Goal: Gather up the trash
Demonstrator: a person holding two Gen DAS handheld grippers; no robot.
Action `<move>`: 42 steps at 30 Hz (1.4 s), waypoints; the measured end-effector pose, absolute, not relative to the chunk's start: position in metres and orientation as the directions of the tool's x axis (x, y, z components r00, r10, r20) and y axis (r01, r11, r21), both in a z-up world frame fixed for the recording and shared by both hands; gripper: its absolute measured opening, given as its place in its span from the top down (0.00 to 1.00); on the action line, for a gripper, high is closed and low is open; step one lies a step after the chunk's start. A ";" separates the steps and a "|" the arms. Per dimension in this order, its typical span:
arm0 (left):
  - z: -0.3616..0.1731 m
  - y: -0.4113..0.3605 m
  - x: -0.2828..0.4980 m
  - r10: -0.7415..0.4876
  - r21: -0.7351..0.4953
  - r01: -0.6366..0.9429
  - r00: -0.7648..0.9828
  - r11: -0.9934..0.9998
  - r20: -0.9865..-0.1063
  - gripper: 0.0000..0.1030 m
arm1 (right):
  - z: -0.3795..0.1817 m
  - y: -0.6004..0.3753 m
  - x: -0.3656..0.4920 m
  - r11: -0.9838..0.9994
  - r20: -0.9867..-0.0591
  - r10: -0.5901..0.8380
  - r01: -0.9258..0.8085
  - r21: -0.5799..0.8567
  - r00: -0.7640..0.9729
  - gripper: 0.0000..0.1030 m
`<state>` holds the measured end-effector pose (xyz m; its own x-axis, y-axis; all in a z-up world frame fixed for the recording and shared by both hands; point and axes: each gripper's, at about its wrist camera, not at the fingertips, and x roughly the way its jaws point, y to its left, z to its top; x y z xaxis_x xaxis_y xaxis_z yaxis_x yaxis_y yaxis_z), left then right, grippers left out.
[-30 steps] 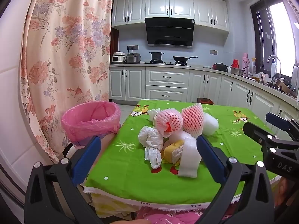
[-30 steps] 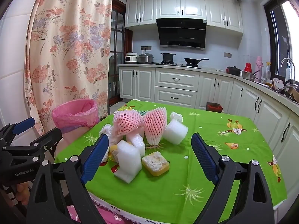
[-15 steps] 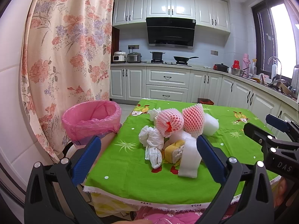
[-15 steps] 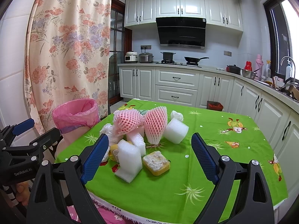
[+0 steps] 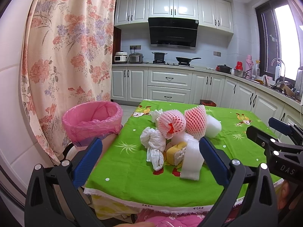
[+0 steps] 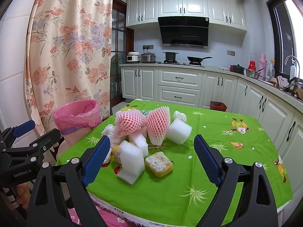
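Observation:
A pile of trash sits on the green tablecloth point(image 5: 132, 172): two pink foam fruit nets point(image 5: 171, 123) point(image 6: 158, 124), white foam blocks point(image 5: 191, 160) point(image 6: 131, 162), crumpled white tissue point(image 5: 154, 143) and yellow sponge pieces point(image 5: 175, 155) point(image 6: 159, 163). A bin with a pink bag point(image 5: 92, 121) point(image 6: 76, 115) stands left of the table. My left gripper point(image 5: 149, 158) is open and empty, short of the pile. My right gripper point(image 6: 151, 158) is open and empty, framing the front foam block and sponge from the near side.
A floral curtain point(image 5: 66, 56) hangs at the left behind the bin. White kitchen cabinets and a counter with pots point(image 6: 180, 87) run along the back and right. The right gripper shows at the left view's right edge point(image 5: 280, 147); the left gripper shows at the right view's left edge point(image 6: 24, 147).
Both views have shifted very slightly; the pile and the bin have not moved. Both grippers stay open.

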<state>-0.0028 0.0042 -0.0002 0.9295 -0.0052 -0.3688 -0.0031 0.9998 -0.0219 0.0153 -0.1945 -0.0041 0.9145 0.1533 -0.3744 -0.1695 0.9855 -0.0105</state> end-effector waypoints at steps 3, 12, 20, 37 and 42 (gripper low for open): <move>0.000 0.004 -0.003 -0.005 -0.023 -0.003 0.930 1.000 -0.369 0.04 | -0.005 -0.195 0.015 0.985 -0.376 0.155 -0.171 -0.009 0.914 0.18; -0.004 0.003 -0.003 -0.009 -0.024 0.000 0.928 1.000 -0.372 0.04 | -0.005 -0.196 0.016 0.985 -0.377 0.155 -0.170 -0.007 0.913 0.18; -0.005 0.003 -0.003 -0.009 -0.026 -0.001 0.927 1.000 -0.374 0.04 | -0.006 -0.195 0.016 0.986 -0.378 0.155 -0.170 -0.005 0.913 0.18; -0.004 0.004 -0.003 -0.010 -0.028 -0.001 0.927 1.000 -0.375 0.04 | -0.006 -0.197 0.017 0.985 -0.381 0.157 -0.170 -0.002 0.911 0.18; -0.004 0.004 -0.003 -0.009 -0.028 -0.001 0.927 1.000 -0.374 0.04 | -0.005 -0.197 0.017 0.985 -0.381 0.157 -0.170 0.000 0.911 0.18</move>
<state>-0.0031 0.0042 -0.0043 0.9272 -0.0093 -0.3744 -0.0013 0.9996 -0.0279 0.0166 -0.1972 -0.0049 0.9110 0.1571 -0.3813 -0.1699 0.9855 0.0001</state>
